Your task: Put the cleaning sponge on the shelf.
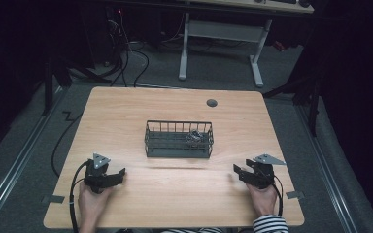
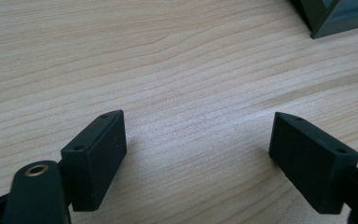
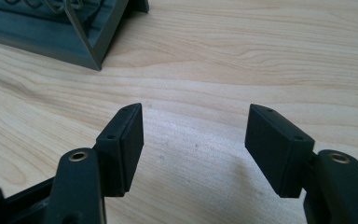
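A dark wire basket [image 1: 178,145] stands at the middle of the wooden table [image 1: 126,111], with a small crumpled grey object [image 1: 194,137] in its right half. My left gripper [image 1: 122,174] rests low on the table's near left, held by a hand, jaws open with only bare wood between them [image 2: 198,140]. On the near right, my right gripper [image 1: 236,171] is held low over the table and points toward the basket. Its jaws are open around nothing [image 3: 195,135]. The basket's corner [image 3: 91,42] shows ahead of it at upper left.
A round grey cable hole [image 1: 211,103] sits near the table's far edge. Beyond the table, a white desk frame [image 1: 221,34] and cables lie on the dark floor. A corner of the basket [image 2: 331,18] appears at the upper right in the left gripper view.
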### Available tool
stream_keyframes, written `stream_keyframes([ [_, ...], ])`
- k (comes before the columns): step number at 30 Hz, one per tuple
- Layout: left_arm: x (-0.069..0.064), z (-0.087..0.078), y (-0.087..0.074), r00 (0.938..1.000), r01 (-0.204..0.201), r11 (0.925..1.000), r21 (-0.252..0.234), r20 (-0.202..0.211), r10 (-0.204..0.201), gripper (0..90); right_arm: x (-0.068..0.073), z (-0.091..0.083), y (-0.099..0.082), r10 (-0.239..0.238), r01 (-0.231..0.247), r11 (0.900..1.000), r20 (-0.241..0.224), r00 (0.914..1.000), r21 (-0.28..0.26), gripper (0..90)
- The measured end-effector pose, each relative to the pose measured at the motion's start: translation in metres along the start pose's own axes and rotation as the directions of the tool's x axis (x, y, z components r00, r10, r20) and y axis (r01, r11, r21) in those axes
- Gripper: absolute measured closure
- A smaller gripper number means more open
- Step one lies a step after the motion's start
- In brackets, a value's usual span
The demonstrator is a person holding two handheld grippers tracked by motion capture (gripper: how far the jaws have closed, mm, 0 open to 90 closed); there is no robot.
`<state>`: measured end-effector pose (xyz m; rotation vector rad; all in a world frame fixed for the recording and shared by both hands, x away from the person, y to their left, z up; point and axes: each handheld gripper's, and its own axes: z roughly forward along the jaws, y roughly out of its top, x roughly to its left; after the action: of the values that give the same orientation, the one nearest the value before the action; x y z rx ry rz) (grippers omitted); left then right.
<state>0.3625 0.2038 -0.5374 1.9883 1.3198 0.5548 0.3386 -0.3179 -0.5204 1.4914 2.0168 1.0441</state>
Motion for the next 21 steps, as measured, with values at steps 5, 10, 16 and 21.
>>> stream_keyframes([
  [5,0.0000,0.0000,0.0000,1.0000,0.000,1.0000,0.000,0.000,0.000,19.2,0.0003,0.0014,-0.0024,-0.004,0.004,1.0000,0.009,0.9999,0.007,37.2],
  [10,0.0000,0.0000,0.0000,1.0000,0.000,1.0000,0.000,0.000,0.000,19.2,0.0002,0.0029,-0.0052,-0.012,0.012,0.9998,0.016,0.9998,0.014,36.4],
  [16,-0.0001,0.0000,0.0000,1.0000,0.000,1.0000,0.000,0.000,0.000,19.3,0.0020,0.0050,-0.0079,-0.024,0.023,0.9992,0.027,0.9994,0.031,35.9],
  [21,-0.0001,0.0000,0.0000,1.0000,0.000,1.0000,0.000,0.000,0.000,19.3,0.0045,0.0064,-0.0083,-0.055,0.052,0.9965,0.043,0.9976,0.066,34.4],
])
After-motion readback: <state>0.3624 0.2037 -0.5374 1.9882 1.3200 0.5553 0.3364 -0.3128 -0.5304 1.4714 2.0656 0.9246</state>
